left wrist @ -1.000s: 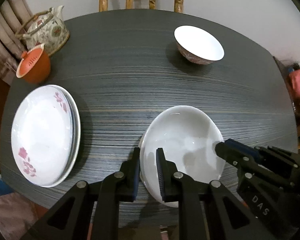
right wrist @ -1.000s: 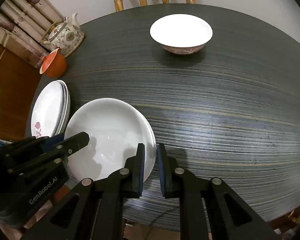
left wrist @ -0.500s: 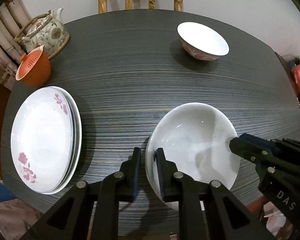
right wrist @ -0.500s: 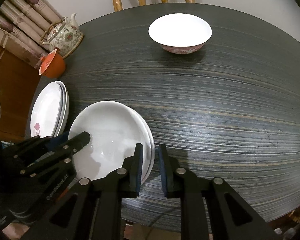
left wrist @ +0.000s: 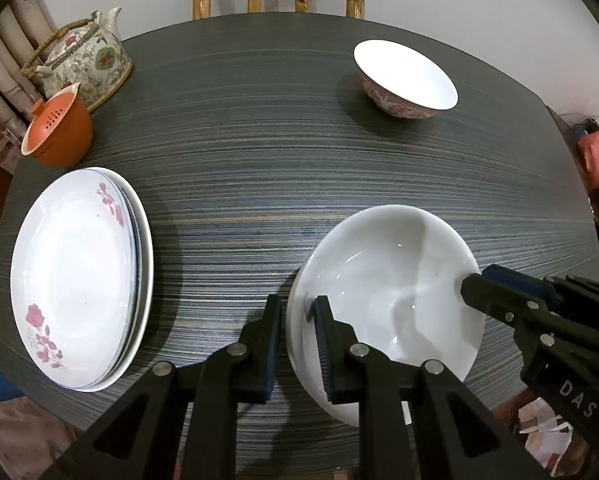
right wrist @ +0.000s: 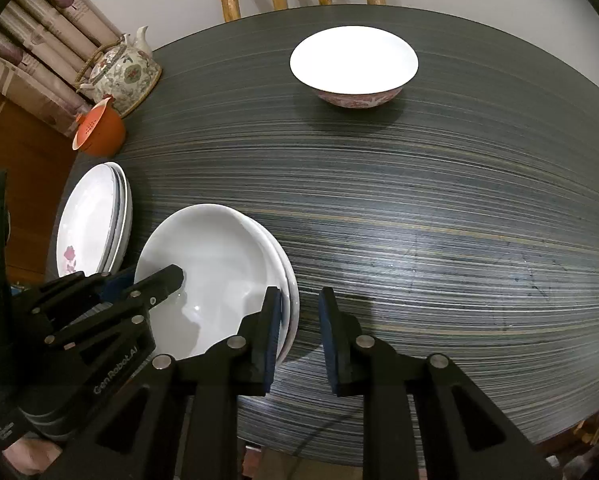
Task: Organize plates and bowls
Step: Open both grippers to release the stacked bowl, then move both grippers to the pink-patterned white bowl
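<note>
Bowl: left gripper clamps its nine-o'clock rim; right gripper jaws apart. Carry it level toward the twelve-o'clock patterned bowl.

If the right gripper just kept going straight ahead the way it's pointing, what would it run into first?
Probably nothing close: ahead of the right gripper lies bare dark table. The first object roughly in line is the pink-patterned bowl at the far side, though depth is hard to judge.
</note>
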### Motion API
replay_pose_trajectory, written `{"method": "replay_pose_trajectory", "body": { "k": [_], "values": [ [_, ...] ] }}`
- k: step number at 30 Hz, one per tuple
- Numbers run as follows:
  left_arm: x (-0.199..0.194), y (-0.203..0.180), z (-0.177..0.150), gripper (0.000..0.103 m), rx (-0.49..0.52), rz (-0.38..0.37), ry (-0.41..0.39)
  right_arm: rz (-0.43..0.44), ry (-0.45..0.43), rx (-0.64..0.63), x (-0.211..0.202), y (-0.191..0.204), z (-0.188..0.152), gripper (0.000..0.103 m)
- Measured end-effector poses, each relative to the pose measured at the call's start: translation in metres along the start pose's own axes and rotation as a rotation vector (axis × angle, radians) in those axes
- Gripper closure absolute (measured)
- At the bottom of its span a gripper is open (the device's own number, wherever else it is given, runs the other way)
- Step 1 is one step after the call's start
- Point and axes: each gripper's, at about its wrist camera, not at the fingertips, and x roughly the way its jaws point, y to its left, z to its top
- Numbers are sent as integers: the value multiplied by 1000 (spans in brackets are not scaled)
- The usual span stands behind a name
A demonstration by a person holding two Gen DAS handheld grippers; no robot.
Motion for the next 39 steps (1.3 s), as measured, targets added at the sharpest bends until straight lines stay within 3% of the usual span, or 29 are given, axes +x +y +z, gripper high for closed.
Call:
{"method": "replay_pose_trajectory", "body": {
  "k": [9,17,25,31,39],
  "values": [
    [-18,6,10,84,26,-13,-18,9,-22,-13,-10,1,6,83],
    [-23,18,32,82,-20,-52,-32,-1,-36,-25,-14,-10,17,83],
    [-19,20,70,82,-70,-70,-72,-29,-53,-10,-14,-44,40,83],
    [-5,20,107,82,-128,-102,-62,-42,-61,20,-12,-67,65,83],
    [15,7,152,82,-120,-121,-37,-40,-87,41,-7,-84,104,83]
  ]
}}
